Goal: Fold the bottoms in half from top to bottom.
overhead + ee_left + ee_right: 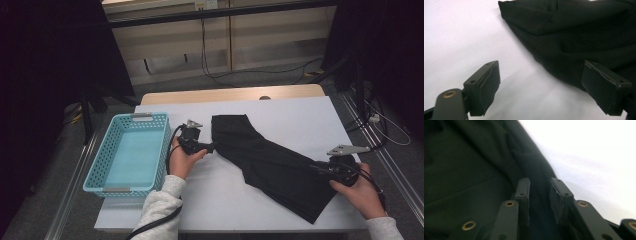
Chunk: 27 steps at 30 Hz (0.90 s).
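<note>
In the high view, a folded black garment (272, 162) is seen lying slantwise across the white table (300, 115), with a turquoise basket (131, 152) standing at the table's left edge. The left gripper (214, 147) is held at the garment's left edge, the right gripper (320, 167) at its lower right part.

In the left gripper view, the jaws are seen wide apart, one pad (606, 87) over the cloth's edge, nothing clamped.

In the right gripper view, the jaws are set narrowly apart over the dark cloth (469, 175); no pinched fold can be made out
</note>
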Motion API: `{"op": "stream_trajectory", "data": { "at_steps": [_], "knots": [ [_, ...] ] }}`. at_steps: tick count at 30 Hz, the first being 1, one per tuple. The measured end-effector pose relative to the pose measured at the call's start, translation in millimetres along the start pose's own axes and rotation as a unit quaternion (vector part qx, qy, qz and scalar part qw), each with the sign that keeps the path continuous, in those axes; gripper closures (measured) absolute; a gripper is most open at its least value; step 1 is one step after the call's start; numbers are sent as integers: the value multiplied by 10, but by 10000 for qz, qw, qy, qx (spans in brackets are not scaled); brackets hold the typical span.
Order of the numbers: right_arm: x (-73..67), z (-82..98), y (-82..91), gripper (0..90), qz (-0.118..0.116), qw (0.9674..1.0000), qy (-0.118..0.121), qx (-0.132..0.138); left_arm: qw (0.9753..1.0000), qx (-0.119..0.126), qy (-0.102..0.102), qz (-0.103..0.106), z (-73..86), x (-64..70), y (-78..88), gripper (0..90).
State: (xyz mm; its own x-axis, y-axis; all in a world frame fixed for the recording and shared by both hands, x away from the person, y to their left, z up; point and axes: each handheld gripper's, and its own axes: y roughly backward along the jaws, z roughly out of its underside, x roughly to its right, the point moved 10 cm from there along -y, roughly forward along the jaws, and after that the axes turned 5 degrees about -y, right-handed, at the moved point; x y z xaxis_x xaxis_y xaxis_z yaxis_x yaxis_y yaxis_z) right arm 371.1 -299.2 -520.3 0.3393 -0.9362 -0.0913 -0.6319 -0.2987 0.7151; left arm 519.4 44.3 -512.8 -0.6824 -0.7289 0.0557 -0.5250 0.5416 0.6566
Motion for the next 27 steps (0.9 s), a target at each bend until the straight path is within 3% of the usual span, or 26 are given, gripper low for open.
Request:
{"op": "stream_trajectory", "data": {
  "at_steps": [4,12,23,27],
  "knots": [
    [-25,-6,-14,725,-26,10000,38,-23,10000,-5,-15,-1,10,9,23,146],
    [-18,13,-48,883,-26,10000,17,-88,9999,-48,-109,50,53,52,82,133],
    [-42,-3,-27,900,-91,9998,146,-115,10000,-29,-50,67,58,64,83,131],
    [-9,-34,6,900,13,9998,177,-72,10000,0,-66,40,46,51,91,128]
  ]
}}
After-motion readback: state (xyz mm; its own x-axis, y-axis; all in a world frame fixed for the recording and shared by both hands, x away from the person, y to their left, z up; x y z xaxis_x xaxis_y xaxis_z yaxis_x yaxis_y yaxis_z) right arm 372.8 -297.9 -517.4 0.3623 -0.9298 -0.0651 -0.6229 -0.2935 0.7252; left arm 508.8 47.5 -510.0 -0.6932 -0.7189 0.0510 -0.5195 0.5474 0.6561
